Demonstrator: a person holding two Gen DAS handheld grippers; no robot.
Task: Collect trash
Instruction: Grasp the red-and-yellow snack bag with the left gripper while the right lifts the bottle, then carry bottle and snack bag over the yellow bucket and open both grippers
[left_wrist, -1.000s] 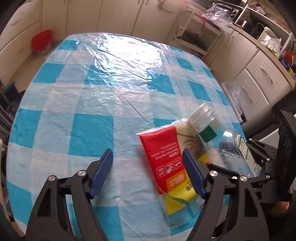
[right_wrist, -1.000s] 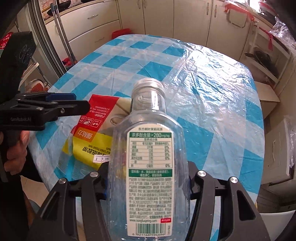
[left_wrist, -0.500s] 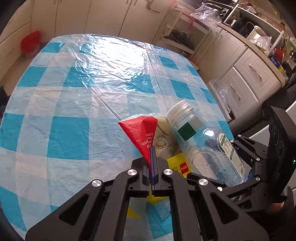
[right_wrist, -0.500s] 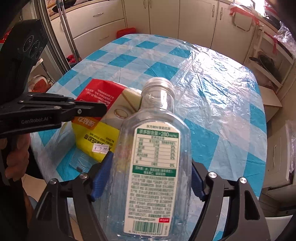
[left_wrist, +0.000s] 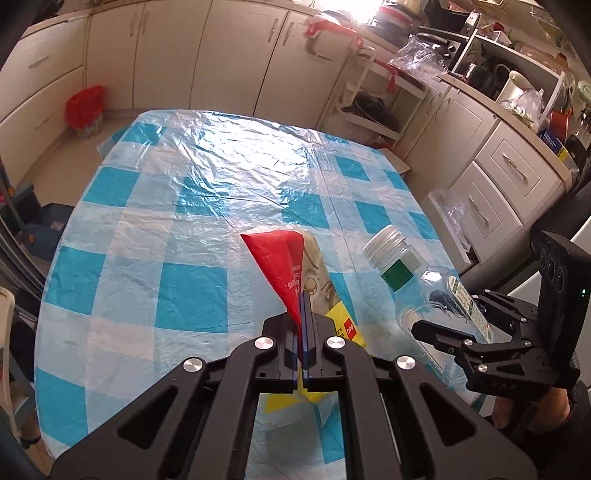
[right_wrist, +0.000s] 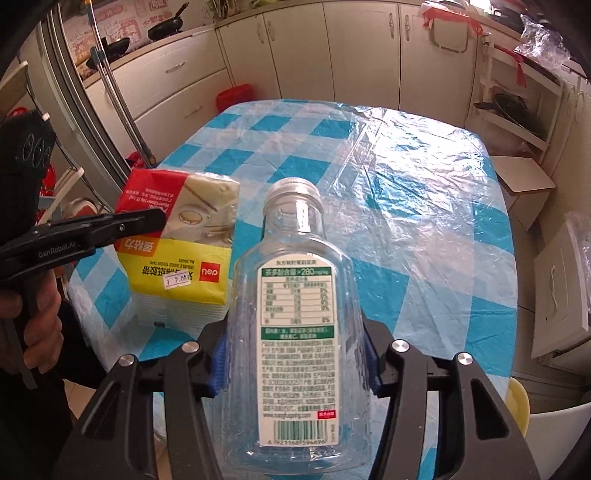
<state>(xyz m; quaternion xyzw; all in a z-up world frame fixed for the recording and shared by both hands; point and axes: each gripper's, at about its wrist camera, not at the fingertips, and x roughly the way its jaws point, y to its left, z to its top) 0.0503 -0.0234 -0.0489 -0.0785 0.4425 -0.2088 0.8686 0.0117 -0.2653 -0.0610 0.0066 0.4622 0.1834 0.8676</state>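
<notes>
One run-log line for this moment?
left gripper: shut on tape wrapper | right gripper: shut on clear bottle | both above table

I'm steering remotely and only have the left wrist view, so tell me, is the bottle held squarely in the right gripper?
Observer: Yes. The right gripper is shut on the clear plastic bottle, its blue pads pressing both sides of the lower body.
Operator: Which way does its label face?
Observer: The white and green nutrition label faces the right camera, barcode nearest it.
Operator: What is printed on my wrapper?
Observer: The red and yellow tape wrapper in the left gripper reads "deli", "double sided tissue tape", and carries a price sticker.
</notes>
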